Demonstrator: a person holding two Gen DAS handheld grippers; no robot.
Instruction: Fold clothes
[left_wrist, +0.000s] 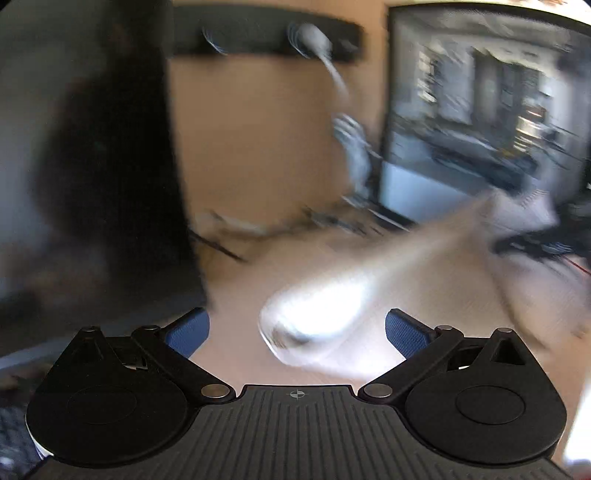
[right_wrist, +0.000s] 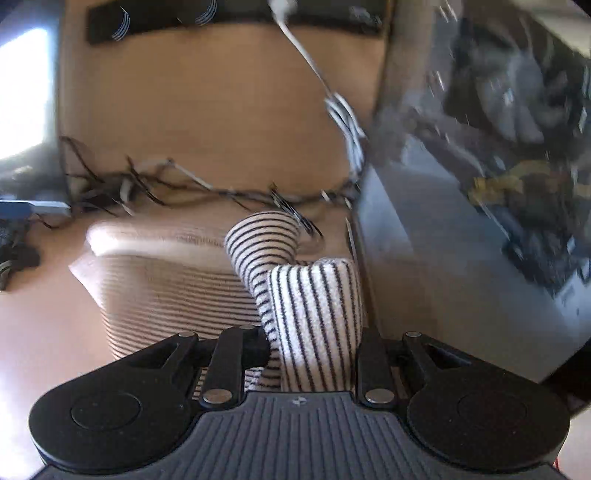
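The right hand-held gripper (right_wrist: 314, 339) pinches a bunched fold of a soft, light striped garment (right_wrist: 177, 295), the rest lying on the tan surface (right_wrist: 44, 332) ahead and to its left; it looks limp and best taken at an edge or corner. The left hand-held gripper (left_wrist: 297, 328) is spread and empty in a blurred view, while tangled cables (right_wrist: 207, 188) beyond the garment and a dark box (right_wrist: 461, 221) to its right could crowd the fold

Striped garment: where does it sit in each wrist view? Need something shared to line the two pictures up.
Left wrist: no stripes legible, only a blurred pale streak; cannot confirm it.
Right wrist: striped garment lower centre, a fold pinched by the right gripper, the rest lying behind on the table.
Shared landmark: dangling white cable.
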